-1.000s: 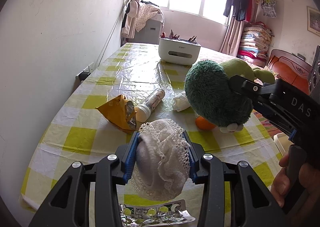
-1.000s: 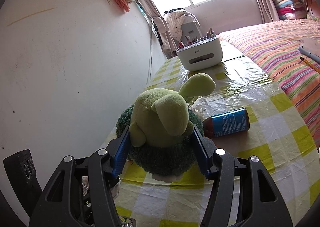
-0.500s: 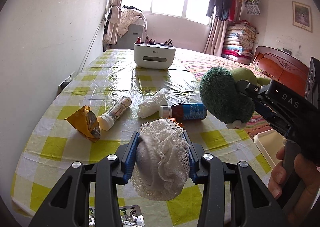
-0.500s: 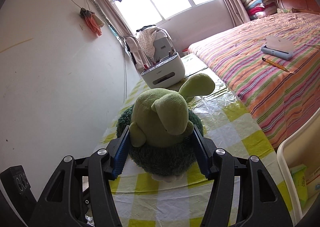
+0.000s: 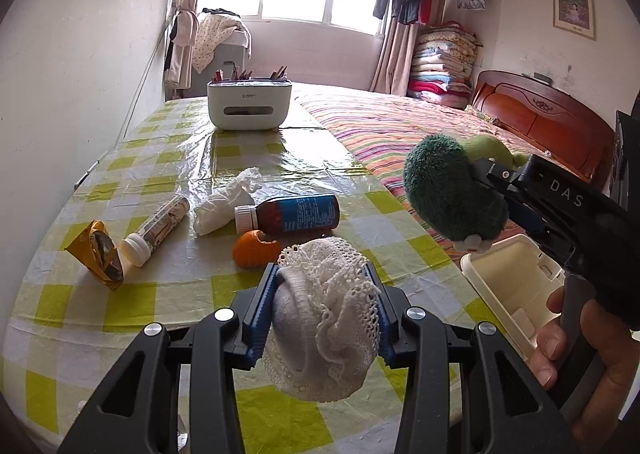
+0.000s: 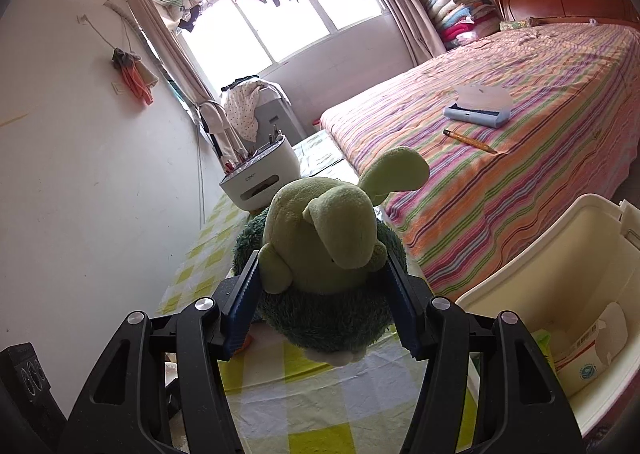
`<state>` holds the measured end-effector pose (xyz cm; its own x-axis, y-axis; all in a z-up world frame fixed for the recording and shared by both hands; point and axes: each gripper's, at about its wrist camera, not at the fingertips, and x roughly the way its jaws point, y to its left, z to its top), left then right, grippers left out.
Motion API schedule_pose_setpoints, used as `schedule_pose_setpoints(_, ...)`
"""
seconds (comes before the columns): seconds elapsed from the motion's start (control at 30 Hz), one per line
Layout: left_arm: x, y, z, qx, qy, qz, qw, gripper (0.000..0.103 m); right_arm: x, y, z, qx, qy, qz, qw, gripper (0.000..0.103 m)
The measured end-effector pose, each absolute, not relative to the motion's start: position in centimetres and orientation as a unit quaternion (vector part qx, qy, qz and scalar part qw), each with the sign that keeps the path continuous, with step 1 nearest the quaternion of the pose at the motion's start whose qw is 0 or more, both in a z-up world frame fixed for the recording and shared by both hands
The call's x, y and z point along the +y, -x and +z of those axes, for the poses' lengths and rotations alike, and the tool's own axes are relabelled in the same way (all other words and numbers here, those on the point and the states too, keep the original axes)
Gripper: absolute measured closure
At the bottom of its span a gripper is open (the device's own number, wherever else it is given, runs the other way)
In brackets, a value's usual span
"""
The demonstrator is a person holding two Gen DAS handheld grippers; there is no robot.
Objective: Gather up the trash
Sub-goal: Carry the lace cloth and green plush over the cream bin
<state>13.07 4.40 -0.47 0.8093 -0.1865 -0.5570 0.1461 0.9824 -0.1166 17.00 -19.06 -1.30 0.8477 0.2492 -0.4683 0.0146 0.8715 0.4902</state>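
One bottle (image 5: 292,211), one tube (image 5: 158,228), one tissue (image 5: 224,205), one wrapper (image 5: 98,254), one peel (image 5: 254,250).

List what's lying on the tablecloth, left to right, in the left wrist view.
Yellow snack wrapper → clear tube with white cap → crumpled white tissue → orange peel → brown medicine bottle.
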Motion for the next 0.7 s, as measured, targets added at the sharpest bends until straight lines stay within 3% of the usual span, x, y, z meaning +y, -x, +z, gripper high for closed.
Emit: schedule_pose_setpoints(0.7,-4.3,-13.7,-1.0,0.312,0.011,-0.184,0.932,0.062,-26.5,-14.2,-2.3,0.263,-0.261,-0.082,0.925,0.046)
